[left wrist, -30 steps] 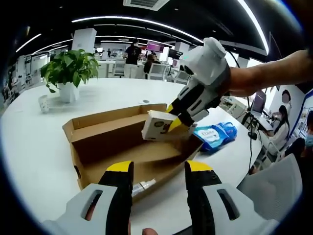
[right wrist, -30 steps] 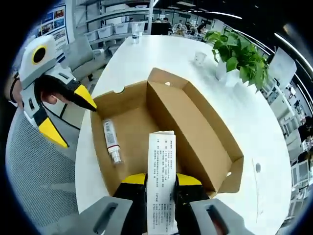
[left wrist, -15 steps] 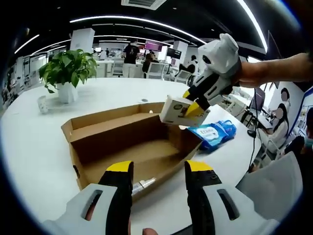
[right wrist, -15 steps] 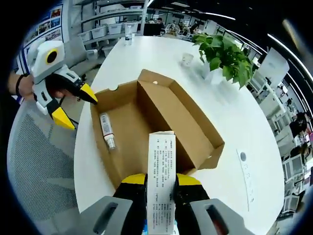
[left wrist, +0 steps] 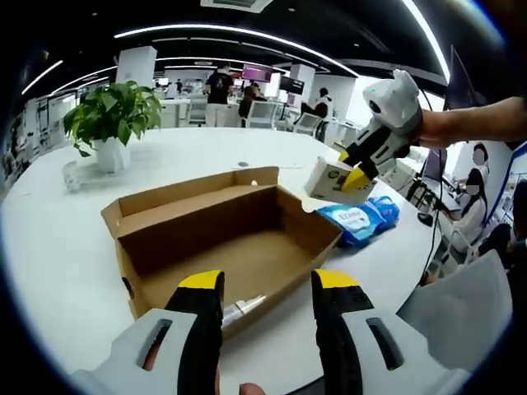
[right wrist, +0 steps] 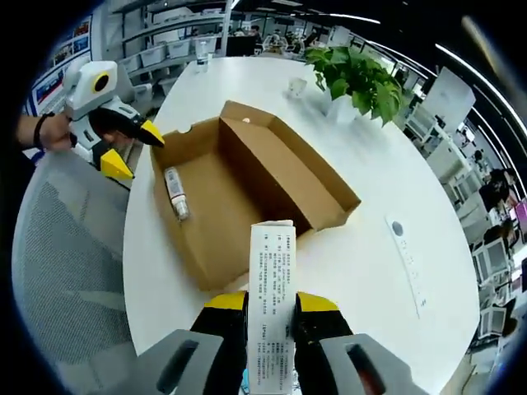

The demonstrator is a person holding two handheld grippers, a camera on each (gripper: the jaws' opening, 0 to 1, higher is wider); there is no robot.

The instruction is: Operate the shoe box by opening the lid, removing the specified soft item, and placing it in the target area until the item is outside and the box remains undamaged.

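Brown cardboard shoe box (right wrist: 247,193) lies open ahead of the right hand-held gripper (right wrist: 270,306) — which clamps a white carton (right wrist: 271,288) (upright, printed text).

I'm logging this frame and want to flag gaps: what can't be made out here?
- White carton: print too small to read in the right gripper view; its lower end is hidden between the right gripper jaws.
- Small bottle in the cardboard box: label illegible; in the left gripper view the left gripper partly covers it.
- Blue pack: the box wall hides part of it.
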